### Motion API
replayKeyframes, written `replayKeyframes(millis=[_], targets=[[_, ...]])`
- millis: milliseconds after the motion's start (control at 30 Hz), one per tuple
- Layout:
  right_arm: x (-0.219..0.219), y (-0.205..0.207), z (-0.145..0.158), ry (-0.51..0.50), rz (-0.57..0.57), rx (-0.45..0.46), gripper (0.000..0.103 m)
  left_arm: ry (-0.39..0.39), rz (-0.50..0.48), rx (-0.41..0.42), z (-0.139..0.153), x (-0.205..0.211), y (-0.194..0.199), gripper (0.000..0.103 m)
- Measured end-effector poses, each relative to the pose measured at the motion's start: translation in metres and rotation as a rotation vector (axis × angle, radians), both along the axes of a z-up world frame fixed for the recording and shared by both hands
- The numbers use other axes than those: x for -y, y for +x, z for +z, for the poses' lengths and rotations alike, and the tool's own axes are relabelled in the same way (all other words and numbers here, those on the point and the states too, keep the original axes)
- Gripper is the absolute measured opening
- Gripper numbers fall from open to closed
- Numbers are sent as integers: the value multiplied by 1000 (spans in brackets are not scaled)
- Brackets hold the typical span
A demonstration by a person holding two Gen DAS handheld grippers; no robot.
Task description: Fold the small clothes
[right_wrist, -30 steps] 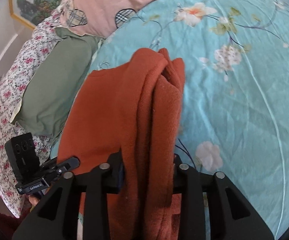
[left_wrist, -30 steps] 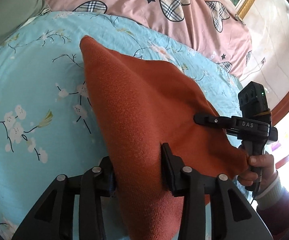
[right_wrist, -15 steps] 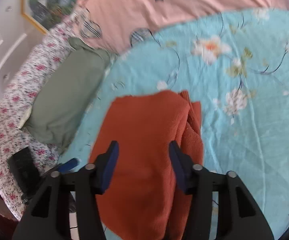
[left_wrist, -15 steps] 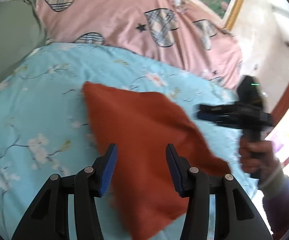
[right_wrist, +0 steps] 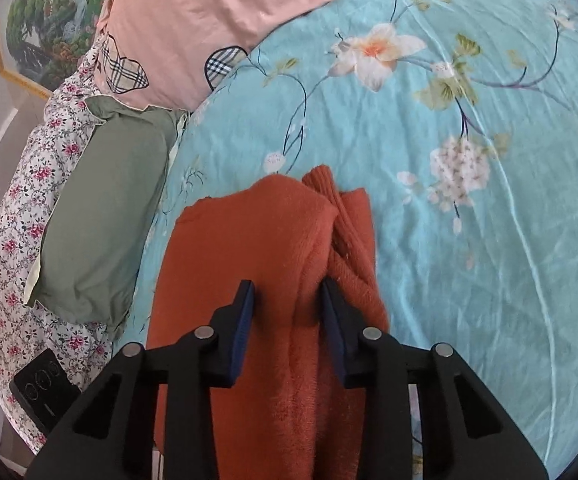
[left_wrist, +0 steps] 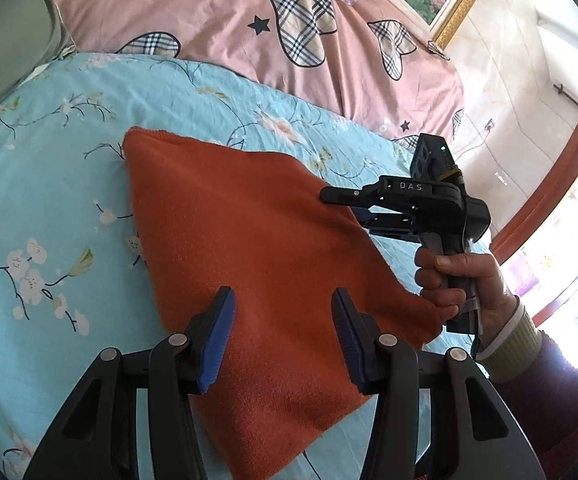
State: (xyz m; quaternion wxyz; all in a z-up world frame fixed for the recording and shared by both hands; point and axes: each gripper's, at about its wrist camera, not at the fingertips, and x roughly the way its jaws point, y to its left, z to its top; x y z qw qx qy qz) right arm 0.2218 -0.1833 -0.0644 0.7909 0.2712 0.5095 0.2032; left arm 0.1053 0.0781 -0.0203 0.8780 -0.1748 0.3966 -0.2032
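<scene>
The orange garment (left_wrist: pixel 257 248) lies folded on the blue flowered bed sheet (left_wrist: pixel 49 200), its long axis running from lower centre toward upper left in the left wrist view. The left gripper (left_wrist: pixel 283 336) stands wide open above its near end, holding nothing. The right gripper (right_wrist: pixel 287 320), jaws also apart and empty, straddles the garment's bunched right edge; both sit equally close.

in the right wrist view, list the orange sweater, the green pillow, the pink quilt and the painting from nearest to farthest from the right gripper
1. Orange sweater: lies between the open fingers of the right gripper.
2. Green pillow: off to the left, at the bed's edge.
3. Pink quilt: beyond the pillow, top centre.
4. Painting: on the wall, top left corner.
</scene>
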Motion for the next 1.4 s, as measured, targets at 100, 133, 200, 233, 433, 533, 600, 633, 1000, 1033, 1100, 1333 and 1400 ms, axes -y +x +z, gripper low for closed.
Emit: replayKeyframes(millis=[100, 133, 200, 233, 433, 533, 600, 633, 1000, 1033, 1100, 1333, 1400], targets=[[-8, 4, 2, -12, 12, 10, 12, -2, 1, -15, -2, 1, 3, 50], [-12, 6, 11, -24, 18, 40, 11, 3, 2, -16, 0, 2, 4, 50], [-16, 5, 34, -30, 18, 120, 11, 12, 0, -4, 7, 4, 6, 50], [-18, 0, 53, -27, 21, 187, 11, 13, -2, 8, 12, 5, 7, 50], [-15, -31, 92, -92, 39, 329, 11, 26, -16, 25, 18, 13, 18, 50], [3, -25, 45, -115, -29, 192, 11, 39, -26, -7, 8, 19, 22, 50], [11, -24, 29, -108, -61, 152, 11, 45, -41, -7, 5, 22, 21, 50], [14, -26, 22, -102, -79, 144, 11, 55, -47, 0, 5, 24, 20, 49], [6, -5, 2, -253, -109, 148, 10, 167, -58, -45, -26, 34, 32, 38], [1, 0, -5, -295, -92, 136, 10, 170, -57, -45, -30, 33, 32, 36], [1, 2, -11, -306, -84, 123, 10, 173, -58, -39, -34, 33, 31, 35], [19, -19, 14, -240, -134, 130, 18, 181, -22, -43, -21, 36, 21, 36], [22, -33, 30, -227, -144, 156, 18, 144, -17, -38, -11, 30, 9, 36]])
